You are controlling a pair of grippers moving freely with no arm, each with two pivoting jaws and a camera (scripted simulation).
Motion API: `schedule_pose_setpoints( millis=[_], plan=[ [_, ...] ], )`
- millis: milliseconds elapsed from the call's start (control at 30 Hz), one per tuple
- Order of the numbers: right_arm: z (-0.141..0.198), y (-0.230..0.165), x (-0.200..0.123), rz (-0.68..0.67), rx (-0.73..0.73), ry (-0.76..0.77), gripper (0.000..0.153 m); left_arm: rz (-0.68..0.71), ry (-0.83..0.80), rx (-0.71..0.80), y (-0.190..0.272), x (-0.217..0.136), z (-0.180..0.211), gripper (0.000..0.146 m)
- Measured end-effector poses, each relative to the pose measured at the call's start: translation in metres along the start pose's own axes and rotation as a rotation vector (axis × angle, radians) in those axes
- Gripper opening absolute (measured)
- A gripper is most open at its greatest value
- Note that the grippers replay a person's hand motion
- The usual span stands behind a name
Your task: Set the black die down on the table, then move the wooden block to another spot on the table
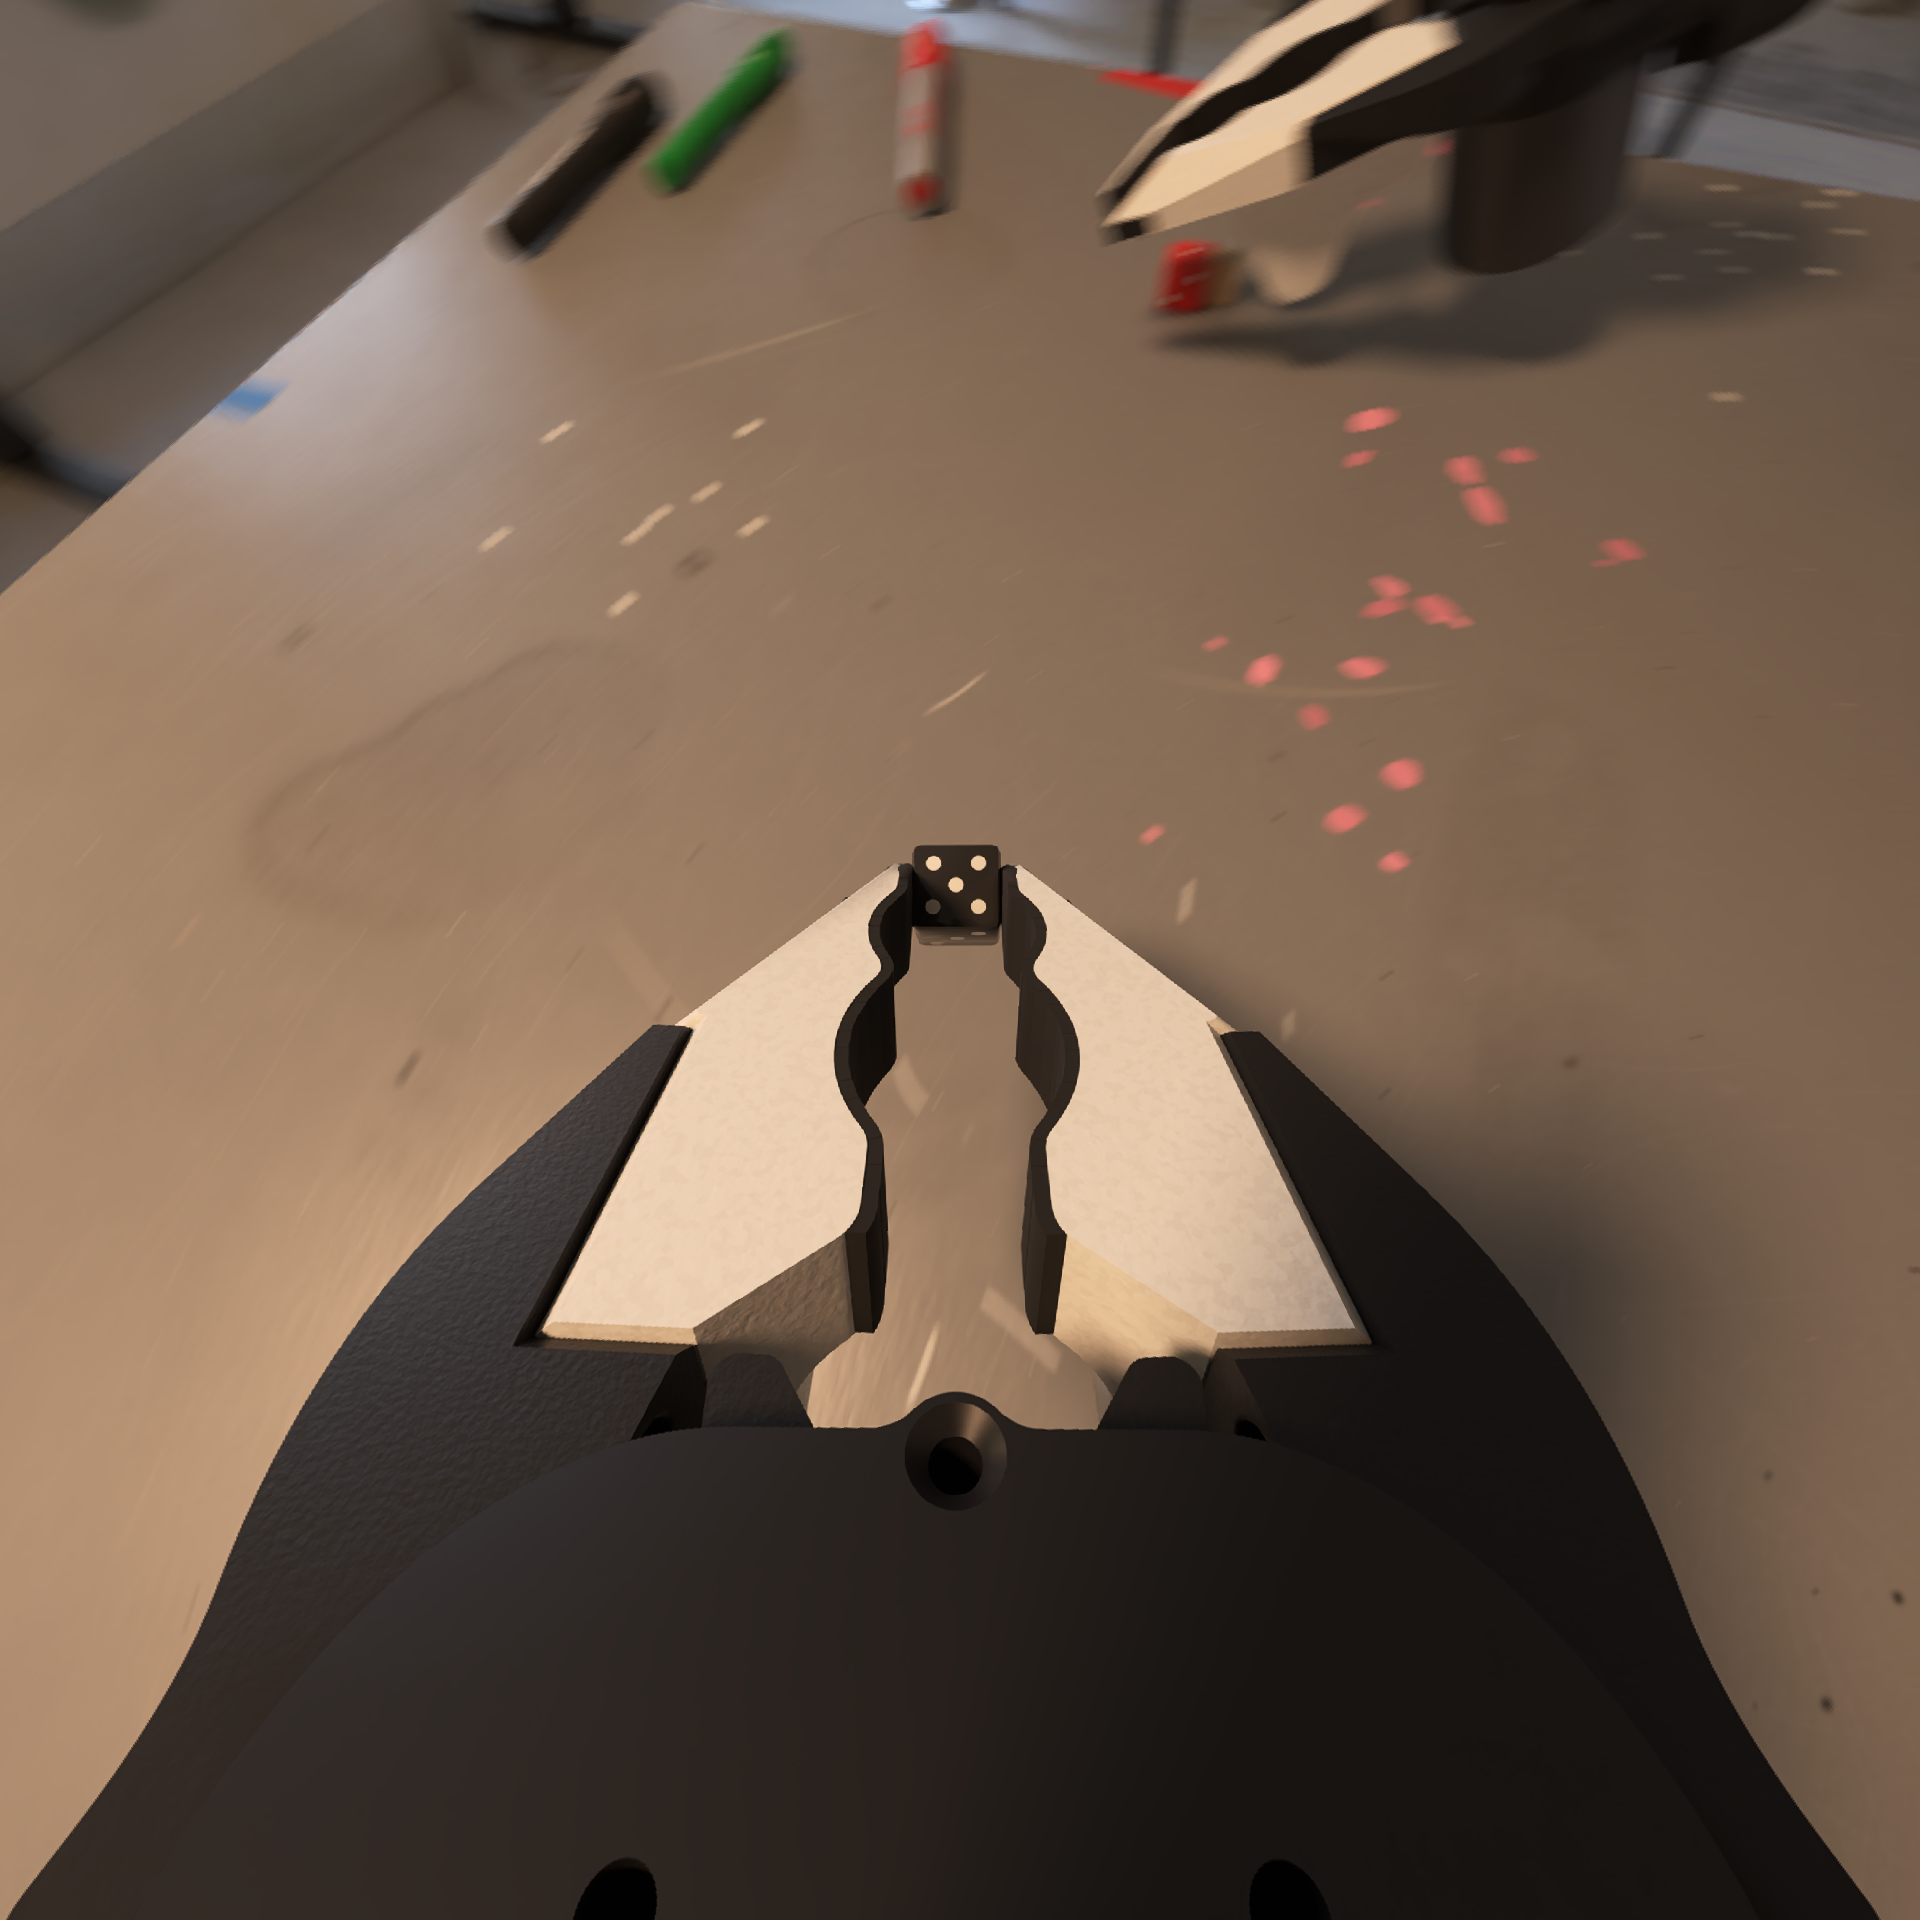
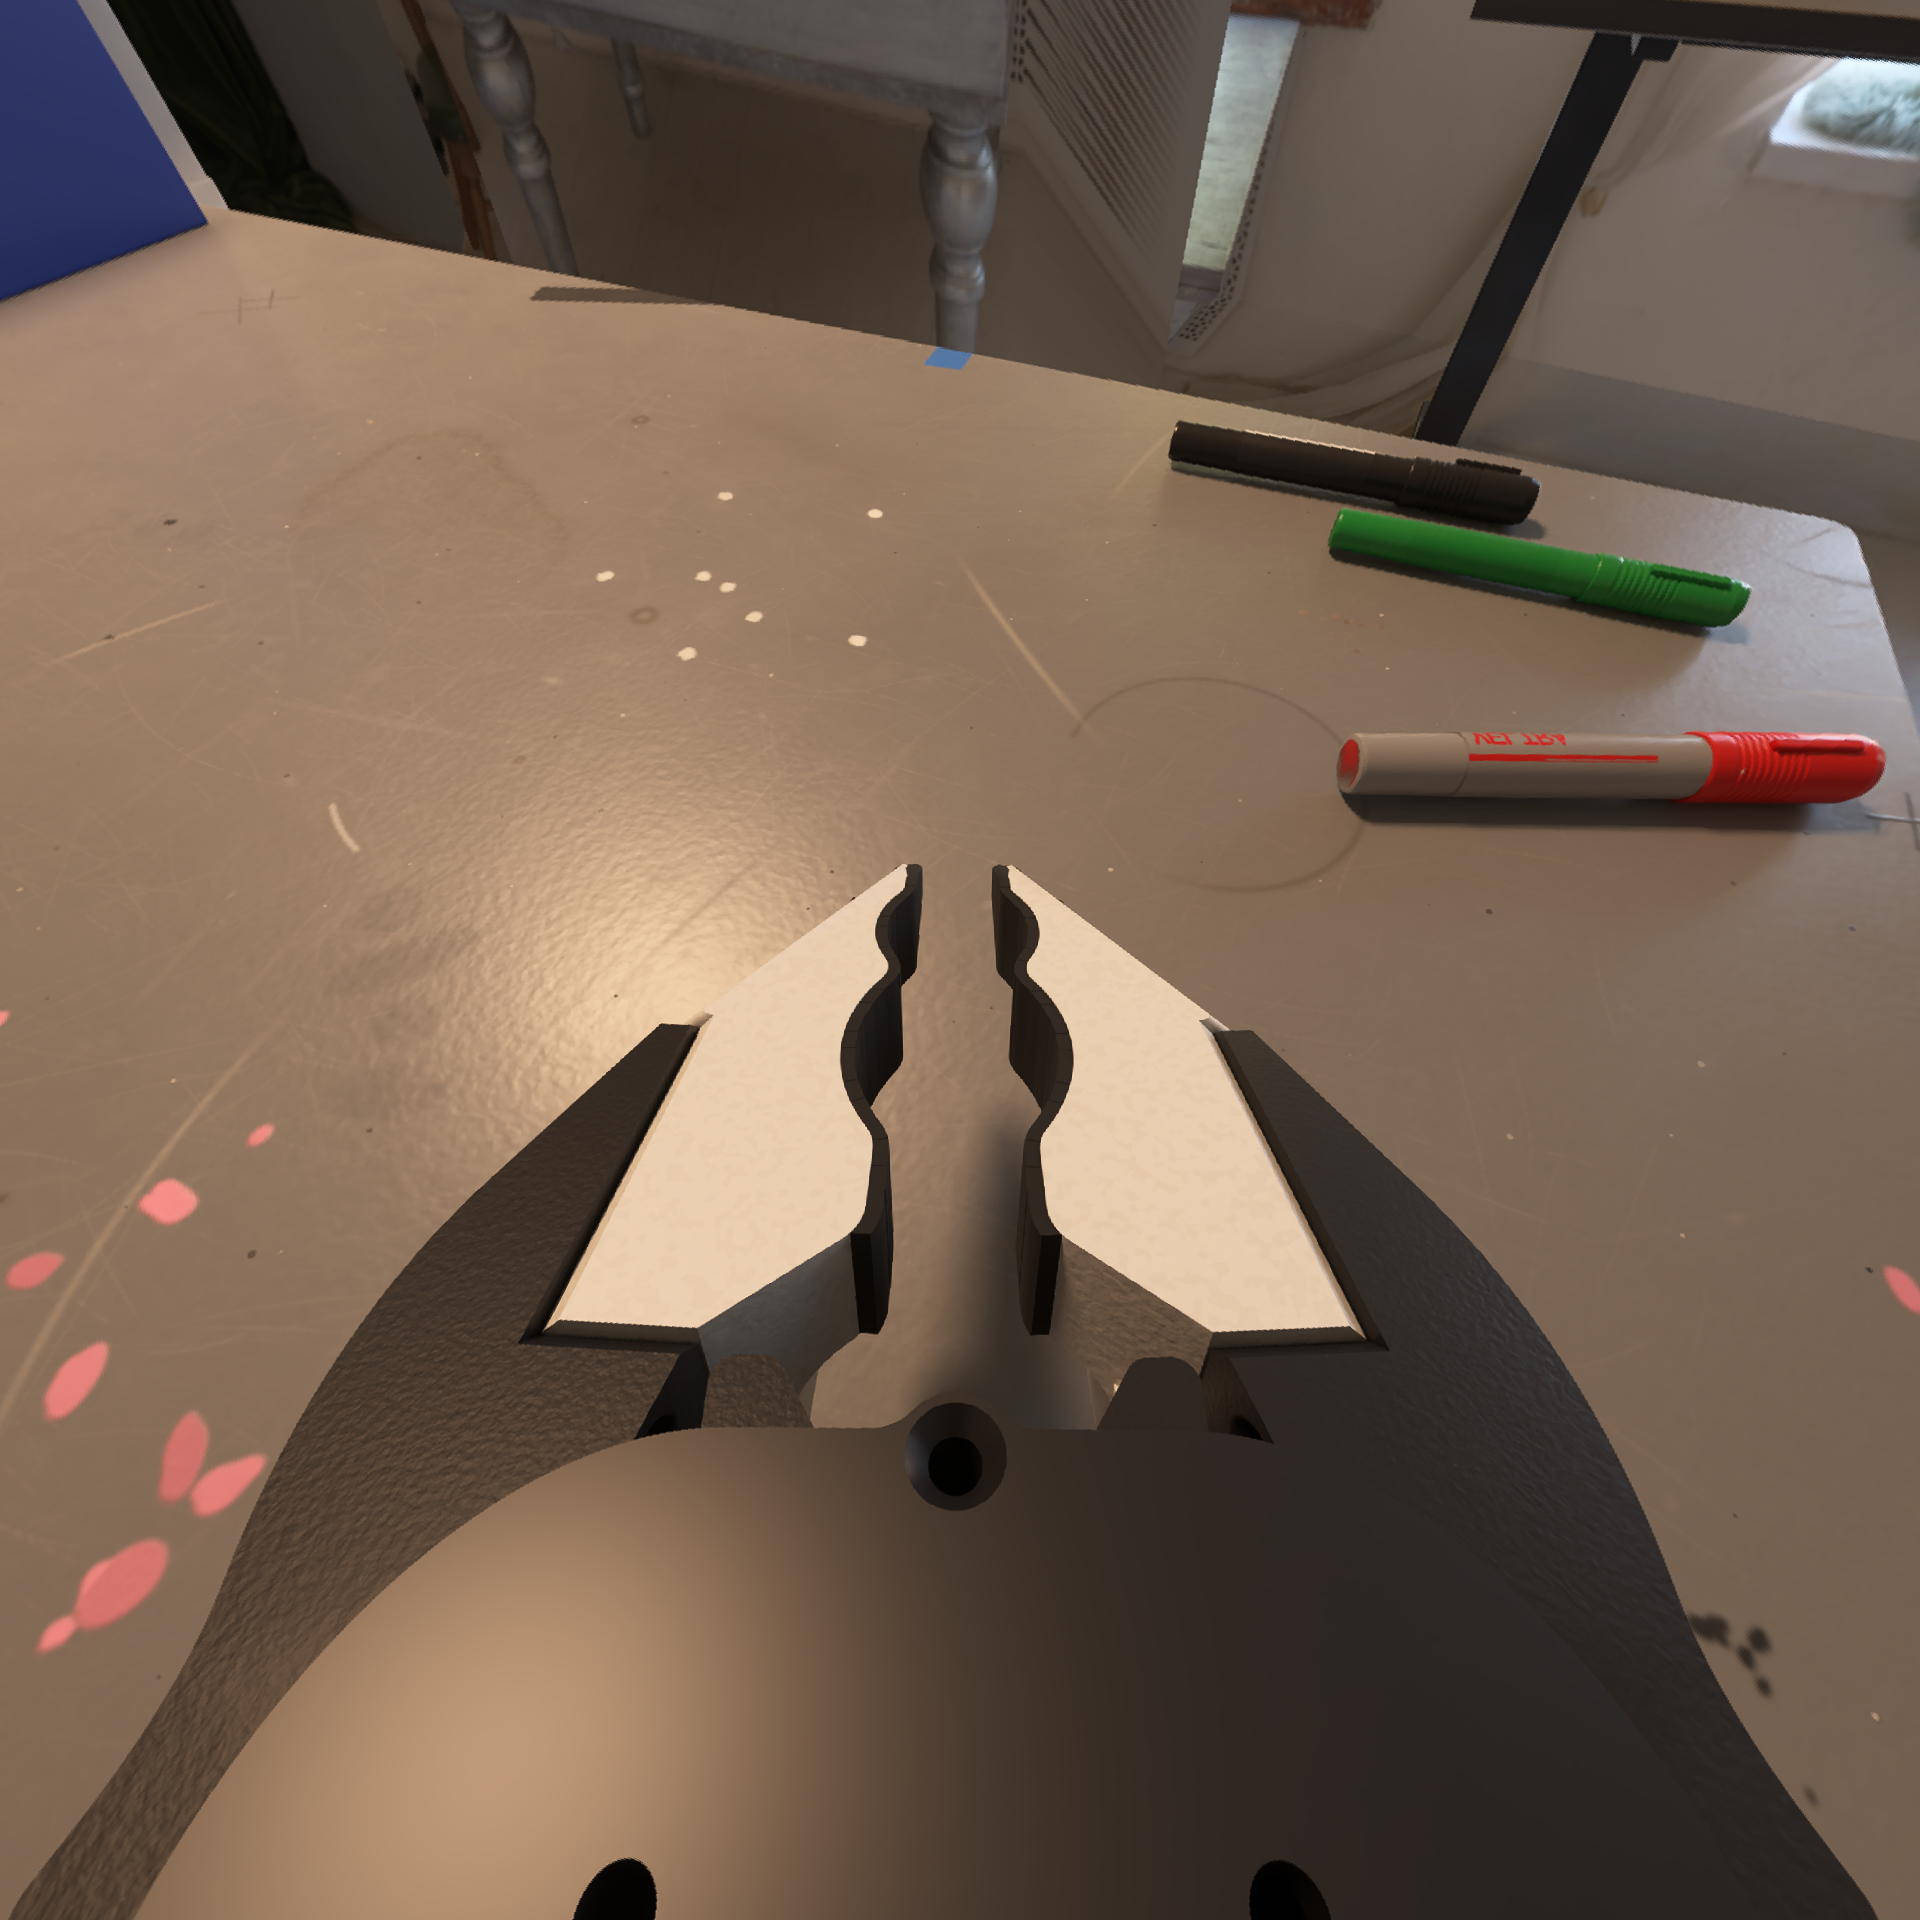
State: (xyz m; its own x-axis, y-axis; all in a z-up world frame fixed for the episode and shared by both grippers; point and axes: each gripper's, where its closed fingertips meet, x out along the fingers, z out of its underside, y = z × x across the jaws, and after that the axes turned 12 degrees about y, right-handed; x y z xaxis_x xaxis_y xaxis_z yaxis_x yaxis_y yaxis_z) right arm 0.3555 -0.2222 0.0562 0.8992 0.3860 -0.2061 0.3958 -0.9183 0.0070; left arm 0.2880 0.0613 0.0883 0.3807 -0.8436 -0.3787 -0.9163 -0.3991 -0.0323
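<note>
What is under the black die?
Under the small black die, pinched by the left gripper fingers, only bare tan table shows; its underside is hidden.

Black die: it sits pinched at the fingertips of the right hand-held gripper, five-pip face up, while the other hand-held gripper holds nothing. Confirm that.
Wrong on one count: the black die is pinched by the left hand-held gripper, as the left wrist view shows. The five-pip face does point up, and the other one, the right hand-held gripper, holds nothing, as the right wrist view shows.
</note>
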Motion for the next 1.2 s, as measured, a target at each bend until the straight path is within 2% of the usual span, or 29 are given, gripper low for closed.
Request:
schedule_pose_setpoints(
  millis=[67,167,267,333,500,733,1033,1100,1200],
  plan=[
    [0.0,-0.002,0.0,-0.003,-0.018,-0.001,0.013,0.131,0.001,0.058,0.024,0.03,-0.017,0.016],
    [0.001,-0.005,0.0,-0.007,-0.052,-0.005,0.013,0.203,0.043,0.123,0.038,0.066,-0.042,0.016],
    [0.003,-0.008,0.001,-0.014,-0.085,-0.016,0.012,0.301,0.095,0.056,0.053,0.094,-0.059,0.016],
    [0.004,-0.009,0.001,-0.016,-0.096,-0.024,0.012,0.398,0.047,0.037,0.072,0.111,-0.055,0.016],
    [0.003,-0.01,0.001,-0.03,-0.079,-0.022,0.012,0.531,-0.129,0.175,0.115,0.141,-0.024,0.016],
    [0.003,-0.013,0.0,-0.052,-0.071,-0.017,0.031,0.549,-0.267,0.26,0.121,0.16,-0.001,0.016],
    [0.001,-0.01,-0.001,-0.047,-0.049,-0.005,0.032,0.552,-0.309,0.356,0.121,0.166,0.012,0.016],
    [-0.002,-0.004,-0.004,-0.017,-0.032,0.024,0.032,0.547,-0.304,0.382,0.121,0.166,0.012,0.016],
    [0.004,0.024,-0.015,0.136,0.021,-0.012,0.033,0.542,-0.287,0.371,0.122,0.165,0.013,0.017]
  ],
)
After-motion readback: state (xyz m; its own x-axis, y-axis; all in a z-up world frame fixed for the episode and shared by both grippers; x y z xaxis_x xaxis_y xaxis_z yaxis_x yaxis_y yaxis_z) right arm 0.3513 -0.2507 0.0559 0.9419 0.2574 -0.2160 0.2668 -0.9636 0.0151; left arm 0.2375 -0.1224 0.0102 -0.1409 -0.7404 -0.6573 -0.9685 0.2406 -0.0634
